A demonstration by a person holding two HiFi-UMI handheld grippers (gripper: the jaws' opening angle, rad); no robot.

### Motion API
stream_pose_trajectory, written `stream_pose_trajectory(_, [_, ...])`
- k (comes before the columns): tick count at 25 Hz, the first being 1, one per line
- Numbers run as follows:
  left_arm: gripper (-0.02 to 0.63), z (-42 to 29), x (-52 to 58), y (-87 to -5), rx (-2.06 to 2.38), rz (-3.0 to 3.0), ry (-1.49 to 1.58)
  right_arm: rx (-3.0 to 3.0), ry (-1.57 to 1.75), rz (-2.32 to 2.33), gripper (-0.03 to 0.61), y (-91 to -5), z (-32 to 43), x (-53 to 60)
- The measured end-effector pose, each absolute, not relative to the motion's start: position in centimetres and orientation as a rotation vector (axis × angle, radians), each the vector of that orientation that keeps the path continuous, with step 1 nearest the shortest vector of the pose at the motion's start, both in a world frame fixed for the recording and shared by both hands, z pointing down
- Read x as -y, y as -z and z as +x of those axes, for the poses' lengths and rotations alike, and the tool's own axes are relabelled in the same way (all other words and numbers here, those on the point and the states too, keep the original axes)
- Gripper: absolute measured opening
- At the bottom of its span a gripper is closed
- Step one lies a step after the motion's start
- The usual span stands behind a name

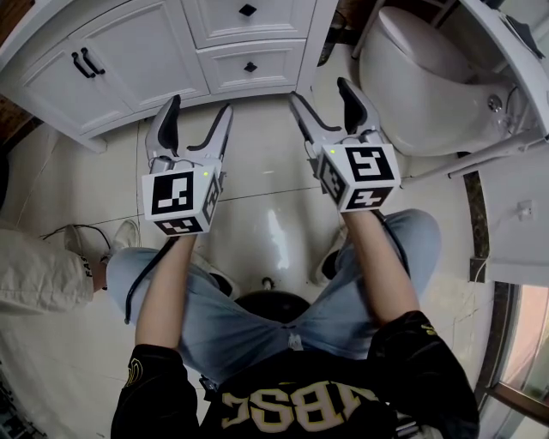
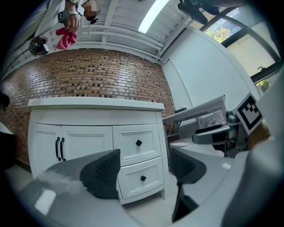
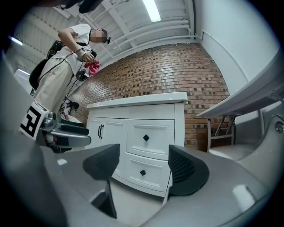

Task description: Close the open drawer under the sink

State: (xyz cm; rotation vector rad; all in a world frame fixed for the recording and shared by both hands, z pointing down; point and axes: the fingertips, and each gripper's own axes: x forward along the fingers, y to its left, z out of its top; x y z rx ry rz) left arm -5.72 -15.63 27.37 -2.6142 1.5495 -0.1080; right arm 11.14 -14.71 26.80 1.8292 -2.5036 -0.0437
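A white vanity cabinet (image 1: 137, 51) stands ahead of me, with an upper drawer (image 1: 249, 12) and a lower drawer (image 1: 250, 67), each with a black knob. In both gripper views the upper drawer (image 2: 138, 142) (image 3: 146, 138) and lower drawer (image 2: 143, 178) (image 3: 143, 173) look flush with the cabinet face. My left gripper (image 1: 199, 111) (image 2: 144, 170) is open and empty, a short way in front of the drawers. My right gripper (image 1: 320, 93) (image 3: 142, 168) hangs beside it, also open and empty. Neither touches the cabinet.
A double door with black handles (image 1: 86, 63) is left of the drawers. A white toilet (image 1: 429, 86) stands close on the right. I sit on a black stool (image 1: 270, 304). A person (image 3: 66, 57) holding a pink cloth stands at the left, their shoe (image 1: 124, 233) nearby.
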Motion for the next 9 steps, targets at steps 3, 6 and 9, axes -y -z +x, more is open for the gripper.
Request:
stream_pose_trajectory(3, [0.35, -5.5, 15.56, -27.38, -1.548, -2.61, 0.109, 2.504, 0.04, 1.83, 0.337, -26.89, 11.23, 14.69])
stream_pose_trajectory(6, [0.35, -5.32, 15.57, -27.49, -1.552, -2.605, 0.108, 2.5, 0.032, 1.834, 0.337, -27.12, 11.47, 14.71])
stream_pose_trajectory(9, [0.35, -5.26, 15.69, -27.59, -1.558, -2.604, 0.106, 2.5, 0.027, 1.834, 0.337, -27.23, 11.52, 14.74])
